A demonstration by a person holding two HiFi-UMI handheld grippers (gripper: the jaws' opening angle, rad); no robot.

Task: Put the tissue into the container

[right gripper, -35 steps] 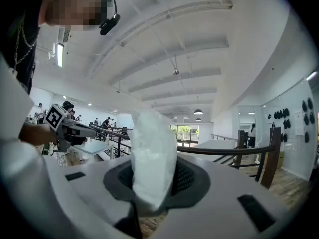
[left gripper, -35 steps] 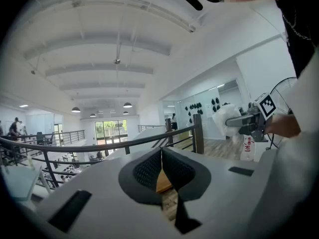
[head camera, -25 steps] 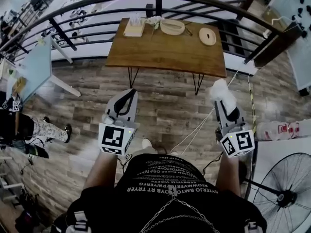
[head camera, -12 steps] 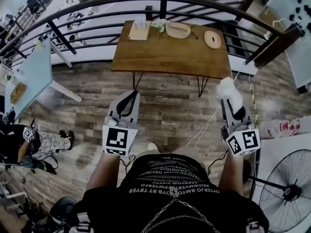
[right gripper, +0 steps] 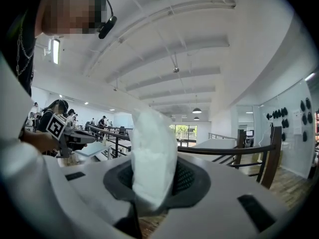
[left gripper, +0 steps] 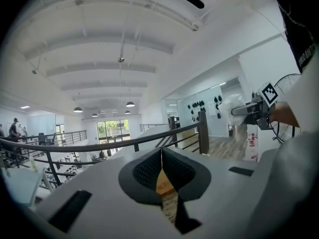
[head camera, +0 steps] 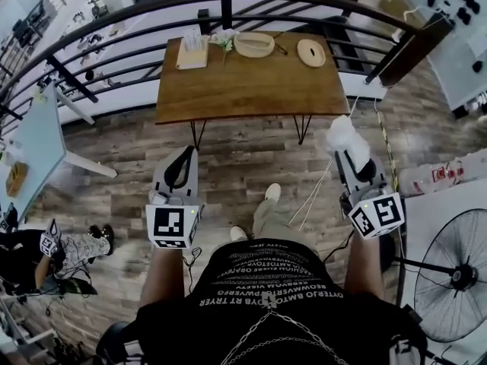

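Standing well back from the bench (head camera: 251,82), the person holds the tissue (head camera: 342,134) clamped in the right hand-held gripper (head camera: 348,158). The left hand-held gripper (head camera: 187,153) is together and empty. The likely container (head camera: 253,44), an oval dish, sits at the bench's far edge. The loosely pinched tissue could slip out or catch the rim. The shirt (head camera: 266,284) lettering is unreadable.

Bright, even light from ceiling lamps (left gripper: 130,104) and windows (left gripper: 112,129) far ahead of the left gripper (left gripper: 161,156); shadows are soft. Both gripper views bow inside black corners. The tissue (right gripper: 152,158) looks slightly blurred, perhaps overexposed.
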